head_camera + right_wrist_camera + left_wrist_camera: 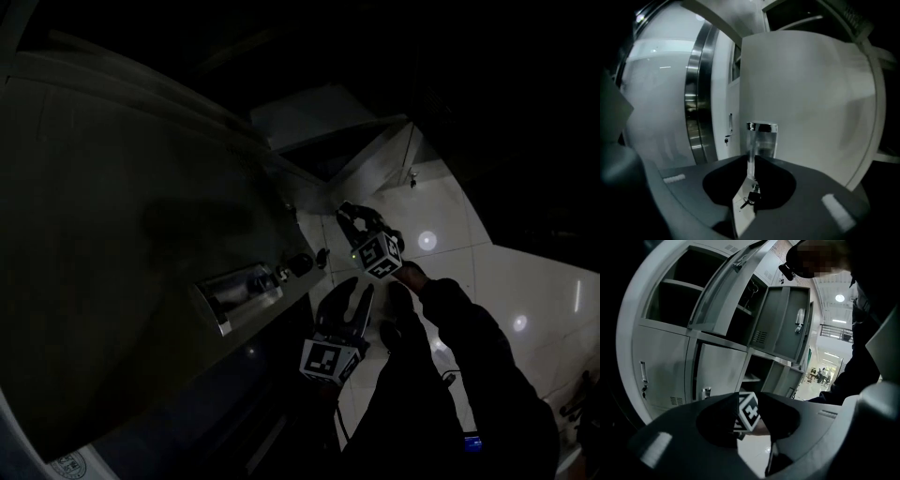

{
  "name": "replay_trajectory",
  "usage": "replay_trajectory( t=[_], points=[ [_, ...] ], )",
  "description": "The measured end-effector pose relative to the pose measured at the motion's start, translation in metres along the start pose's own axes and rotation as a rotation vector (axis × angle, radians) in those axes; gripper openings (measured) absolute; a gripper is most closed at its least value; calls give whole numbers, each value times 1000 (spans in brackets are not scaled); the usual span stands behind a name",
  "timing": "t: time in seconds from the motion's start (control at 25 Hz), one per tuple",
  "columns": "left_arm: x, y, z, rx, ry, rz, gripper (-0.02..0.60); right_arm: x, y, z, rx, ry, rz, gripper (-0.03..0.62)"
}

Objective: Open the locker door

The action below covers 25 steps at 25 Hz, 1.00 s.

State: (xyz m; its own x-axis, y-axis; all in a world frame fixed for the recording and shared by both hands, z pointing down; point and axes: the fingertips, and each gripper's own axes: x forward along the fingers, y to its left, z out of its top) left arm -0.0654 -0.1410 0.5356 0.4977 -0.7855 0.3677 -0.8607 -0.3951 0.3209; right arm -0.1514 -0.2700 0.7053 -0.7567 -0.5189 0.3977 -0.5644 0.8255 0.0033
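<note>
The head view is very dark. The grey locker door [141,234] fills its left side, with a chrome handle [230,289] and a key in the lock [298,263] near its free edge. My right gripper [356,217] hangs open just beyond that edge, touching nothing. The right gripper view looks along the door [811,93] at the handle [761,138] and the key [750,199]; the right gripper [750,187] holds nothing. My left gripper [354,292] stands open below, pointing up at the right one. Between the left gripper [754,432] jaws only the right gripper's marker cube [749,411] shows, farther off.
A bank of grey lockers [665,362] stands ahead in the left gripper view, several doors swung out, one [785,319] at the upper middle. A dark sleeve [876,310] is at the right. Glossy tiled floor [450,234] lies below. A steel door frame [696,93] stands left.
</note>
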Motion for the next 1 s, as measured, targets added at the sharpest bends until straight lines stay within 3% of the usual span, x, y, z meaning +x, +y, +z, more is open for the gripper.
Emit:
replay_trajectory(
  t=[0.28,0.48,0.64,0.8,1.0],
  points=[
    [-42,-28,-23,-4,12,-15,127,-134,-9,-57,-1,60,-53,26],
    [-66,-41,-34,-4,6,-13,127,-165,-33,-74,2,125,-138,26],
    [-92,-54,-35,16,-1,-16,127,-188,-35,-89,113,182,-233,26],
    [-133,-68,-37,47,-40,-9,127,-239,0,-83,171,173,-284,26],
    [-190,-105,-38,46,-68,-29,126,-315,92,-23,167,68,-216,28]
  ],
)
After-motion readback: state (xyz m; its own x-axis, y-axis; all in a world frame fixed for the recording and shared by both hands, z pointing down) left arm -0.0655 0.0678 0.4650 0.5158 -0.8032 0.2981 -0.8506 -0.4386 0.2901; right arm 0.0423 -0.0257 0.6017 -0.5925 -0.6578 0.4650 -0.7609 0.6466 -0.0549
